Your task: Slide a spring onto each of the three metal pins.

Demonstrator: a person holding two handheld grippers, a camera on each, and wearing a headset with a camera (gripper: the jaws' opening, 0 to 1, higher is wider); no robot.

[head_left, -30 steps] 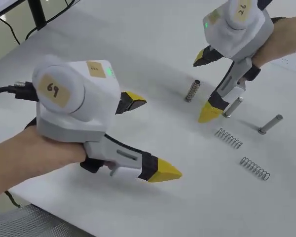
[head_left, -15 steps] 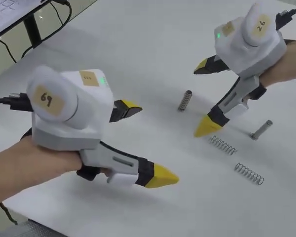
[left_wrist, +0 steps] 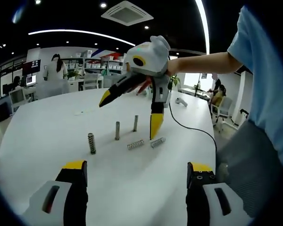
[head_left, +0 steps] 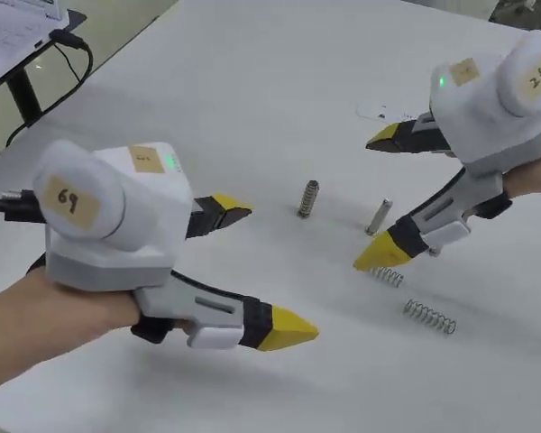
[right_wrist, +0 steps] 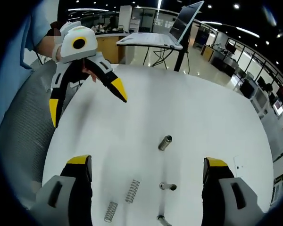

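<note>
Three short metal pins stand on the white table. The left pin (head_left: pixel 308 198) (left_wrist: pixel 91 143) (right_wrist: pixel 165 142) wears a spring. A bare pin (head_left: pixel 379 216) (left_wrist: pixel 117 130) (right_wrist: pixel 167 187) stands beside it, and the third pin (left_wrist: pixel 135 123) (right_wrist: pixel 162 220) is bare too. Two loose springs lie flat: one spring (head_left: pixel 429 316) (left_wrist: pixel 157 141) (right_wrist: pixel 110 211) in the open, the other spring (head_left: pixel 388 276) (left_wrist: pixel 136 144) (right_wrist: pixel 132 190) partly under the right gripper's lower jaw. My right gripper (head_left: pixel 380 195) (right_wrist: pixel 148 162) hovers open over the bare pins. My left gripper (head_left: pixel 260 269) (left_wrist: pixel 137 167) is open and holds nothing, a hand's width left of the pins.
A laptop (right_wrist: pixel 172 29) on a stand sits past the table's far edge. A black cable (head_left: pixel 68 63) hangs off the table at the upper left. Bare white tabletop (head_left: pixel 252 99) lies around the pins.
The head camera has swung, shifting the scene left and down. The right gripper has drifted right, so its lower jaw now sits over the nearer spring and hides the third pin.
</note>
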